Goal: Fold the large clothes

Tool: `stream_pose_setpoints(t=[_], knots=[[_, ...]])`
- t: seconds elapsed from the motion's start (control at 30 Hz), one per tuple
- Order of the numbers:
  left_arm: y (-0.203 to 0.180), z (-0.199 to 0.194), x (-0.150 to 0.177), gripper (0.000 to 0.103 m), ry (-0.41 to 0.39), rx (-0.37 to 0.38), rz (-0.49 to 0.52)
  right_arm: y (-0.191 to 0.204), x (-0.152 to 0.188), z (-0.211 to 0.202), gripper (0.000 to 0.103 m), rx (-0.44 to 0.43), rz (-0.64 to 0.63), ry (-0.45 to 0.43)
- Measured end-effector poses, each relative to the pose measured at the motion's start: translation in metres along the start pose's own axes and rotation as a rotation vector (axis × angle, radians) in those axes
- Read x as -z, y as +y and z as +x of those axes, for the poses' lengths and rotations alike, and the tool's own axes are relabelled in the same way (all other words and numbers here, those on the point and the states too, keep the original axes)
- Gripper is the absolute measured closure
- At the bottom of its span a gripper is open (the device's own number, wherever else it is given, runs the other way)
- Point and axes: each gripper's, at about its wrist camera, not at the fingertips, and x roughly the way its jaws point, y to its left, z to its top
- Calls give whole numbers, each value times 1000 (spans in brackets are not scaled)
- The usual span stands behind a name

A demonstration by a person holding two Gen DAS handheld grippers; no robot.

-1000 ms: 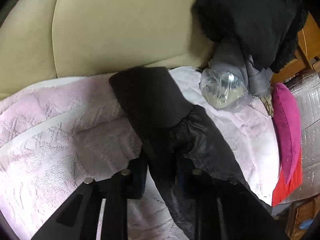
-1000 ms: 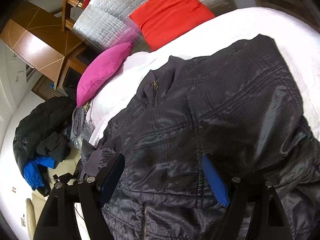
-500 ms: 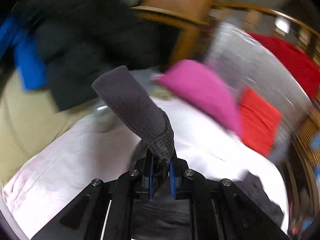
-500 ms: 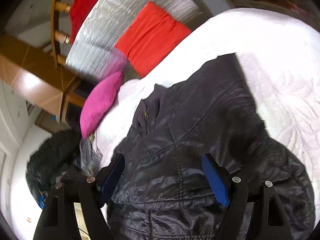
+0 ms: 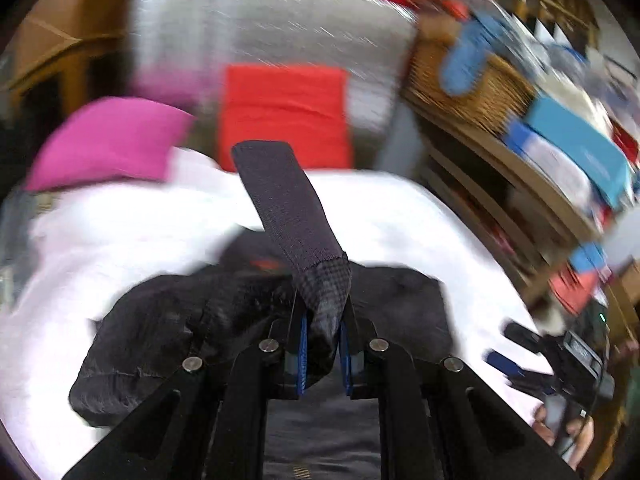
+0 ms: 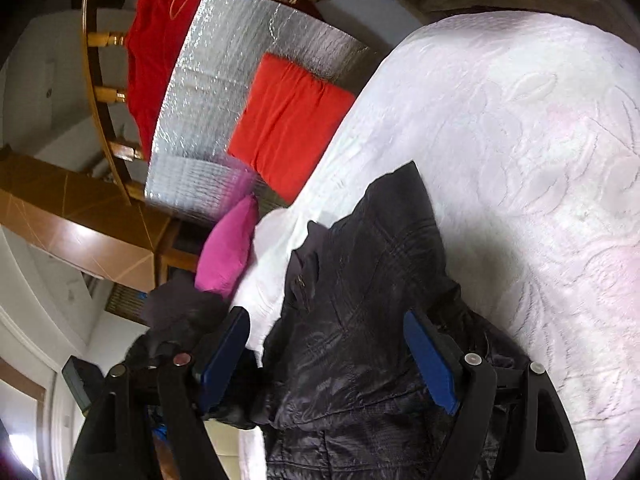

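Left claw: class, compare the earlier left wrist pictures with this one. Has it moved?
Yes. The left claw, shut on the jacket sleeve cuff, has swung away from the beige cushion and dark clothes pile, toward the red cushion and shelves.

Dark shiny quilted jacket (image 6: pixel 360 320) lies rumpled on the white bedspread (image 6: pixel 540 160), its ribbed-cuff sleeve (image 5: pixel 288 208) lifted upright above the heaped body.

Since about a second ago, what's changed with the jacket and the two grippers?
The left gripper clamped its fingers on the sleeve cuff and swung it up, off the pale bedspread, over the dark jacket. The right gripper stayed open above the jacket, shifting slightly. The pink pillow and red cushion stayed put.
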Motion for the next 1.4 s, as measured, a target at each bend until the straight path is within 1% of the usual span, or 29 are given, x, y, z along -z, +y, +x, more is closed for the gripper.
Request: stream_pose_setpoints(t=[0.03,0.07,0.1,0.13,0.17,0.23,0.27,0.3,0.33,0.37,0.43,0.47,0.5,0.53,0.6,0.63,0.73,0.77,0.83,0.93,1.03,1.1,1.13,1.17,1.2,1.23,1.27,1.33,1.4], knots=[[-10,9,2,84,35,20,10,-2,-2,-2,21,-12,14,1],[-23,19,6,70,87,45,27,-4,-3,-2,21,-21,25,7],[-33,19,11,63,106,69,37,-6,-4,-1,21,-29,32,14],[-38,18,15,53,107,105,47,-7,-2,-2,21,-30,35,18],[-41,9,18,45,97,123,53,-8,-2,-1,21,-30,37,24],[-35,1,14,38,54,148,56,-7,-1,5,21,-29,34,43],[-27,-10,15,36,26,153,49,-6,0,8,21,-29,30,55],[-18,-21,17,35,-4,146,34,-5,1,11,21,-26,25,65],[-11,-30,17,31,-27,128,19,-3,3,16,21,-17,19,77],[6,-41,22,28,-57,76,-6,-3,5,20,21,-6,17,87],[31,-52,34,27,-98,-13,-44,-4,9,27,21,17,12,97],[50,-56,43,27,-117,-70,-69,-3,11,33,21,40,1,103],[68,-58,53,27,-122,-137,-96,-2,12,39,21,81,-20,109],[91,-57,65,27,-120,-237,-124,-2,13,43,21,118,-40,110],[121,-53,83,27,-114,-367,-168,-4,16,53,21,206,-80,124],[139,-53,91,27,-107,-402,-200,-7,18,57,21,222,-84,137],[178,-47,110,27,-82,-447,-293,-9,22,63,21,248,-129,173],[188,-44,112,27,-56,-446,-316,-7,24,64,21,257,-159,181],[199,-29,108,27,-2,-414,-329,0,31,63,21,273,-219,205],[215,-16,113,28,38,-419,-355,11,45,62,22,296,-292,235],[225,-9,120,28,68,-390,-383,19,65,62,22,311,-347,235],[220,1,121,28,96,-389,-341,21,75,72,33,384,-410,223],[216,5,122,27,110,-394,-321,22,79,76,52,417,-439,220],[213,8,125,28,122,-397,-305,23,83,81,74,441,-465,223],[213,9,126,27,123,-394,-302,24,89,85,76,467,-494,226],[214,10,127,27,124,-391,-302,26,91,84,80,479,-509,208],[216,9,128,27,125,-387,-313,32,94,80,88,488,-535,173],[220,6,128,27,121,-378,-334,46,94,68,90,484,-587,110],[220,1,126,28,109,-383,-331,66,90,54,90,484,-641,15]])
